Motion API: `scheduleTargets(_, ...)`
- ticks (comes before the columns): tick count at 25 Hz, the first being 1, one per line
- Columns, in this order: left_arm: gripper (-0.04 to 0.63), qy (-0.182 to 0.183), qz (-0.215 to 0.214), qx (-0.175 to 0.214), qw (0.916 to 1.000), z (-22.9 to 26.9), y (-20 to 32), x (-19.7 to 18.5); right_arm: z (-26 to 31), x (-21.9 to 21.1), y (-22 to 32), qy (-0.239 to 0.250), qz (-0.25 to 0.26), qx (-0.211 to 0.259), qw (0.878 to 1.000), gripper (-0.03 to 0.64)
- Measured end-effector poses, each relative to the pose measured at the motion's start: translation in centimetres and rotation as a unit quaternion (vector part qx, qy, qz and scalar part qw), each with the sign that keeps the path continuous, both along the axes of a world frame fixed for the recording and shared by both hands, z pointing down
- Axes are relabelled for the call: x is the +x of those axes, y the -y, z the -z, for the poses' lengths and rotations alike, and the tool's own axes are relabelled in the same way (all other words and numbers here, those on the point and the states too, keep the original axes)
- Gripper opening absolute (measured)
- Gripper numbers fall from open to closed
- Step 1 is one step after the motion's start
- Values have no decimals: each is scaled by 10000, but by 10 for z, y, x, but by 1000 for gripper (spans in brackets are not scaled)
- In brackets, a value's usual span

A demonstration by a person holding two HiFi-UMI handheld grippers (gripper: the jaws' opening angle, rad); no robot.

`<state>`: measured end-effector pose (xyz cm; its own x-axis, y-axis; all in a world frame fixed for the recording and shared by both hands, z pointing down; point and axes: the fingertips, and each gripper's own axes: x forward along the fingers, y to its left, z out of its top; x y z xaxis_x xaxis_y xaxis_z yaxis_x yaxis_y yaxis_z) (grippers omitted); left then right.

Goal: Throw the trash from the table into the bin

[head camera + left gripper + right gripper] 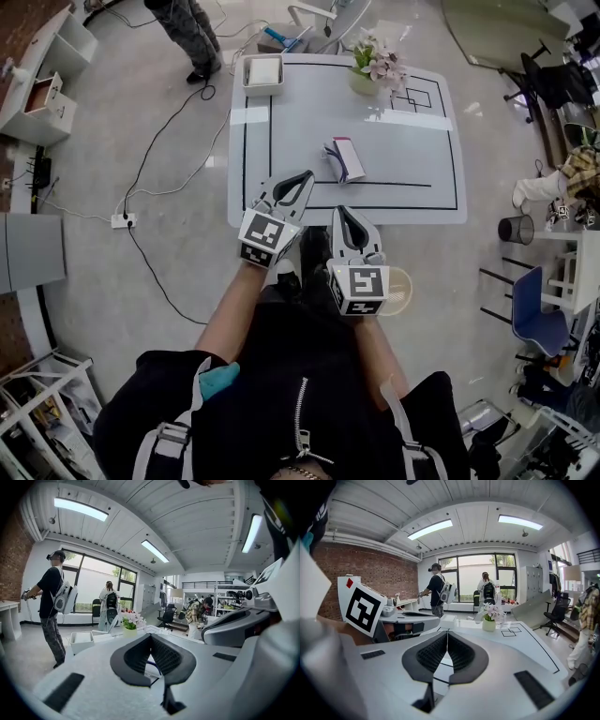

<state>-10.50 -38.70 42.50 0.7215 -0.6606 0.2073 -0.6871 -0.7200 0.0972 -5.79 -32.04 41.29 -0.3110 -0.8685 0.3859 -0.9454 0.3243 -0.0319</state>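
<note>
The trash [344, 159], a crumpled white wrapper with pink and blue on it, lies near the middle of the white table [422, 150]. My left gripper [307, 175] hovers over the table's near edge, just left of and short of the wrapper. Its jaws meet at the tips with nothing between them [151, 635]. My right gripper [339, 211] is beside it, slightly nearer to me, at the table's edge. It is shut and empty too [447, 633]. A dark round bin [516, 229] stands on the floor to the right of the table.
A white square container [262, 73] sits at the table's far left corner and a flower pot [375, 66] at the far middle. Cables and a power strip [124, 220] lie on the floor to the left. A person [192, 33] stands beyond the table. A blue chair [530, 309] is at right.
</note>
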Motion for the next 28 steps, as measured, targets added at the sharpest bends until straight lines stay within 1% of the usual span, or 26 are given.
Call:
scheduleTargets(5, 5, 81, 20, 17, 10000, -3, 23, 3, -6, 9, 30, -10, 16, 11, 10000, 9)
scheduleTargets(11, 5, 148, 53, -73, 9998, -12, 42, 9, -17, 15, 57, -55, 86, -82, 9999, 9)
scheduleTargets(14, 5, 280, 64, -72, 9996, -18, 52, 11, -22, 19, 69, -96, 76, -105, 9999, 9)
scheduleTargets(15, 5, 269, 70, -84, 9996, -19, 55, 12, -24, 21, 72, -107, 70, -117, 9998, 9)
scheduleTargets(17, 5, 131, 96, -133, 9998, -19, 58, 13, -28, 22, 77, -117, 89, -158, 9998, 9)
scheduleTargets(21, 5, 18, 238, -340, 9991, -20, 60, 15, -38, 25, 85, -120, 128, -245, 9995, 10)
scheduleTargets(28, 5, 31, 279, -420, 9987, -25, 59, 16, -54, 28, 97, -155, 197, -325, 9992, 11)
